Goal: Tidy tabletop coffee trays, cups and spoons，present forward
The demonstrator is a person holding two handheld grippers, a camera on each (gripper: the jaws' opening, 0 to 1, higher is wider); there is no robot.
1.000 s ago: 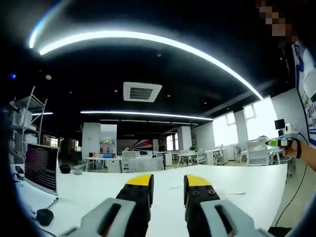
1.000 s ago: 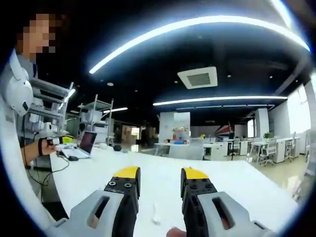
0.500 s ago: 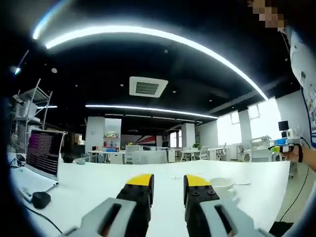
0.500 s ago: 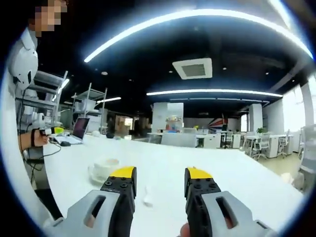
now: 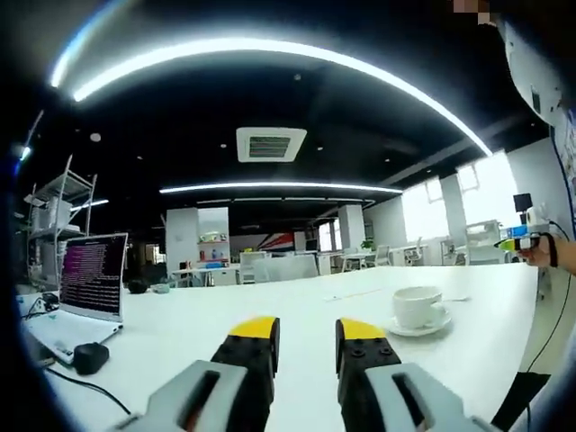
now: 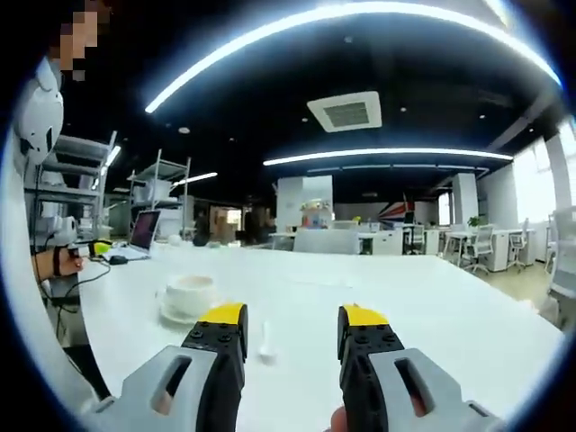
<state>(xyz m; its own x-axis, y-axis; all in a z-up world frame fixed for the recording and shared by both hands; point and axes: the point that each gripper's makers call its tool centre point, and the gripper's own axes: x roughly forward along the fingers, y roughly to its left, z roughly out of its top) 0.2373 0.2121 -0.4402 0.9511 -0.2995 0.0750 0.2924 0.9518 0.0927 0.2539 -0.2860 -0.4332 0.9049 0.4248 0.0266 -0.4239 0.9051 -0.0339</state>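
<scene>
A white cup (image 5: 418,305) stands on a white saucer (image 5: 421,328) on the white table, to the right of my left gripper (image 5: 305,331), whose yellow-tipped jaws are open and hold nothing. In the right gripper view the same cup (image 6: 190,290) on its saucer (image 6: 183,312) sits left of my right gripper (image 6: 292,318), also open and empty. A white spoon (image 6: 265,343) lies on the table between the right gripper's jaws, just right of the saucer. At the far edges of both views a hand holds the other gripper (image 5: 522,243) (image 6: 94,249).
An open laptop (image 5: 83,292) with a black mouse (image 5: 90,357) and cable sits at the table's left end. The white tabletop (image 6: 432,315) stretches wide ahead. Desks, chairs and shelving fill the office behind. The person's sleeve (image 6: 27,297) runs down the left.
Both views have tilted down toward the table. The cup and saucer, out of sight a second ago, now stand in plain view; the spoon sits higher between the right jaws. Both grippers stay open.
</scene>
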